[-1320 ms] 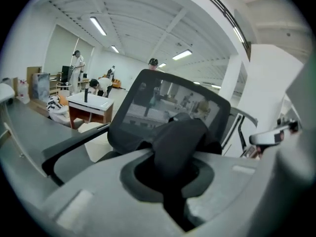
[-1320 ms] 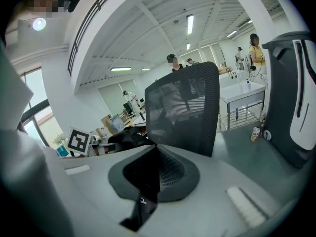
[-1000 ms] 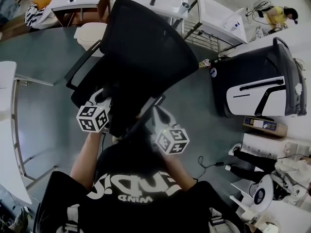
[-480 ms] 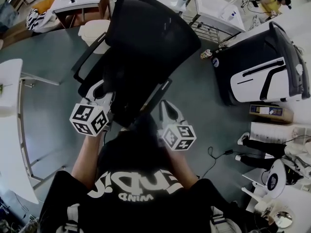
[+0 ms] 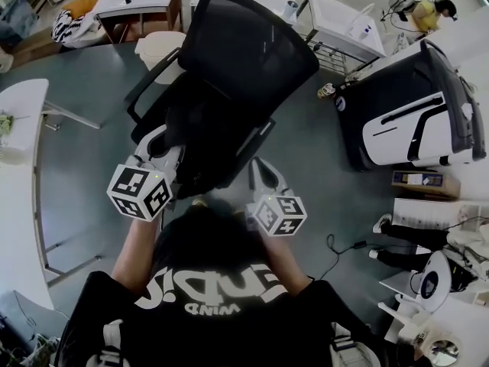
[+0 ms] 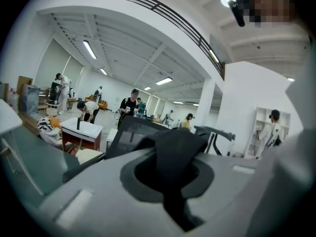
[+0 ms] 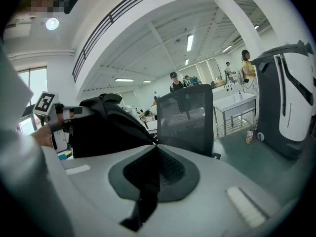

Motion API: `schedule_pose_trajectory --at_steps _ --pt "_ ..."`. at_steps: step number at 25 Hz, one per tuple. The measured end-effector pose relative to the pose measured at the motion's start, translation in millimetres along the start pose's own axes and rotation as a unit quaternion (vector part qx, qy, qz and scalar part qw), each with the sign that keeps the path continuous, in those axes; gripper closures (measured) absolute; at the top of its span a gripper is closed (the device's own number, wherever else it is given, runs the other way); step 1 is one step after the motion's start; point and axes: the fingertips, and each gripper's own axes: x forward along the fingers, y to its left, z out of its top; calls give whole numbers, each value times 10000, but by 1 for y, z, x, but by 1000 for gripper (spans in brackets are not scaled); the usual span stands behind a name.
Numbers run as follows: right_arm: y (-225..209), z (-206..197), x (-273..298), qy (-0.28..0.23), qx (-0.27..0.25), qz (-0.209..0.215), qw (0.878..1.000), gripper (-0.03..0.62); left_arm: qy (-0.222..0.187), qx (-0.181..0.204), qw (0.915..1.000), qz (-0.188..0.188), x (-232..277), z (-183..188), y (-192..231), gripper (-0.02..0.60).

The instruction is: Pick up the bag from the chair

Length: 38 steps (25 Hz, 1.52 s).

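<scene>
Both grippers have come up toward the person's chest since a second ago, the left one more, and the bag [image 7: 101,127] has come up with them.

It now hangs in the air between the two grippers, and in the right gripper view its top is about level with the top of the chair back. From the head view I can't separate its black cloth from the black seat beneath it.

The left gripper [image 5: 164,147] is clamped down nearly all the way on a thick fold of the bag's fabric, which bulges out past its tips. The right gripper [image 5: 261,176] is closed too, pinching a thin edge or strap that runs straight over to the bag's body. Each gripper holds one side, so the load is shared.

The chair [image 5: 244,44] stands just beyond the grippers with its mesh back facing them. Further off is a white surface [image 5: 340,17] on the grey floor [image 5: 76,82].

I'd say the lift itself is the step in hand, and it is well along. Next, both grips need to stay firm and rise together so the bag doesn't tip, and the bag needs drawing back clear of the seat and the armrests.
</scene>
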Motion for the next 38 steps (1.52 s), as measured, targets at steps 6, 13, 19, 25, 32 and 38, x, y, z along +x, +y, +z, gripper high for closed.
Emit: schedule_pose_trajectory --at_steps 6,13,19,25,32,38 --pt "16 0 -14 15 -133 407 9991 594 -60 -122 9989 441 -47 -11 -15 554" --pt "20 -14 -53 141 -285 898 9954 594 -291 -246 9934 1083 -95 -24 -46 554" --pt "11 -31 -107 230 -414 1165 9921 594 -516 -442 9848 1598 -142 -42 -80 554" --pt "-2 -60 -165 402 -436 1425 9880 594 -799 -518 9726 2120 -187 -63 -124 554" --pt "3 -90 -212 571 -467 1717 9824 594 -957 -725 9608 2500 -248 -85 -167 554" --pt "22 -107 -239 591 -485 1891 9790 594 -719 -969 9609 2493 -287 -119 -202 554"
